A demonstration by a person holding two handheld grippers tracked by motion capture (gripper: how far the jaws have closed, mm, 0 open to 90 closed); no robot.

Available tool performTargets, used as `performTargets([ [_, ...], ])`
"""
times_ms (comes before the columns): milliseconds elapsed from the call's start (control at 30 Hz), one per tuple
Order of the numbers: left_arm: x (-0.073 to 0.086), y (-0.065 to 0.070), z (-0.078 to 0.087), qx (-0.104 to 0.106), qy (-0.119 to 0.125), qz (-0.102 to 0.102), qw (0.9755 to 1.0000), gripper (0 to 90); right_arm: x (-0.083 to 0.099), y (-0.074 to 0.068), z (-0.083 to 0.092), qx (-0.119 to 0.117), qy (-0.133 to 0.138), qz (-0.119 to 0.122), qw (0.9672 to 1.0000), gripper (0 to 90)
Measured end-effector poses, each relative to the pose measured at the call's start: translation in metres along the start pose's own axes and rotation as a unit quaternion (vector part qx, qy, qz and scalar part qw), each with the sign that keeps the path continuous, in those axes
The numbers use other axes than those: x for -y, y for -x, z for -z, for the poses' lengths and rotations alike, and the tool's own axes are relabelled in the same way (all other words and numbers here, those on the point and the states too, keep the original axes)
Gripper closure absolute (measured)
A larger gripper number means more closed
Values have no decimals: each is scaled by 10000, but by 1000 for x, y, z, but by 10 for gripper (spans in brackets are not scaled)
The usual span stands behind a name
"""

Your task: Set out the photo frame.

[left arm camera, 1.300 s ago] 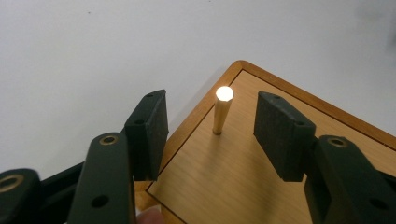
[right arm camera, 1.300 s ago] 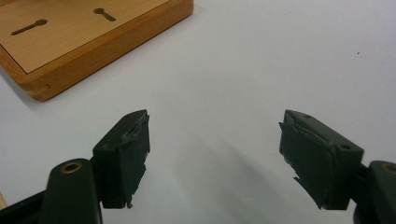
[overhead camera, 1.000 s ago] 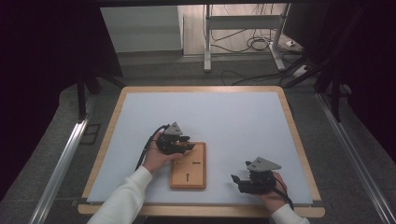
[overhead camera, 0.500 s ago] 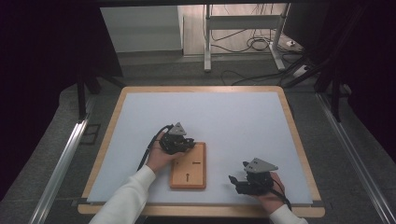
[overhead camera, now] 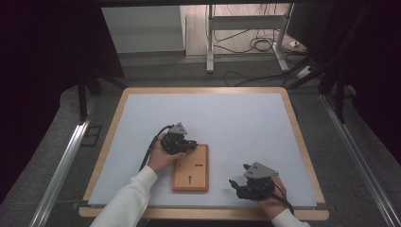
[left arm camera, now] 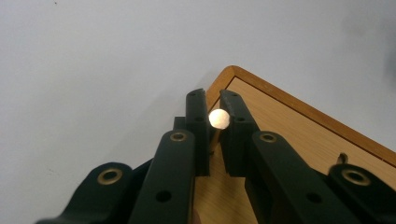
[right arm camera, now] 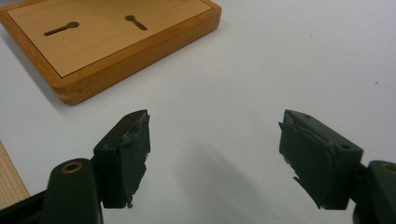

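A wooden board with two keyhole-shaped slots lies on the white mat, near the front. My left gripper rests at the board's far left corner. In the left gripper view its jaws have just closed on a small pale round-headed peg, held over the corner of the board. My right gripper sits low on the mat to the right of the board. In the right gripper view it stands open with bare mat between its pads, and the board lies ahead at upper left.
The white mat covers a table with a wooden rim. Beyond the table are a metal stand and cables on the floor. Metal rails run along both sides.
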State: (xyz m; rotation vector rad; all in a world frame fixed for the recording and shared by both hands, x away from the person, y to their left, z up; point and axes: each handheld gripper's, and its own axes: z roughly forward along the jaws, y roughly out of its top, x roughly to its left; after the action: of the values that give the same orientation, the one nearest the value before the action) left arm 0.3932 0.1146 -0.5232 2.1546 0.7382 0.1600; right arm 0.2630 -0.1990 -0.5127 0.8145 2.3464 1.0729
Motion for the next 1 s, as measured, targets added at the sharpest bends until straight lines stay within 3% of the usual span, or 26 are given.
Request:
performTargets([
  [100,-1,-1,0,57,-15,27,10000,827,-1,-4,0,33,13,165,9999,252],
  [367,-2,-6,0,241,-75,172,9995,820,-2,-10,-1,-19,44,287,9996,251],
  [633,-4,-9,0,366,-165,196,9990,814,-5,-22,-1,-37,65,650,9979,236],
  [1000,-4,-12,0,487,-172,310,9982,809,-5,-27,-4,-93,16,743,9972,222],
])
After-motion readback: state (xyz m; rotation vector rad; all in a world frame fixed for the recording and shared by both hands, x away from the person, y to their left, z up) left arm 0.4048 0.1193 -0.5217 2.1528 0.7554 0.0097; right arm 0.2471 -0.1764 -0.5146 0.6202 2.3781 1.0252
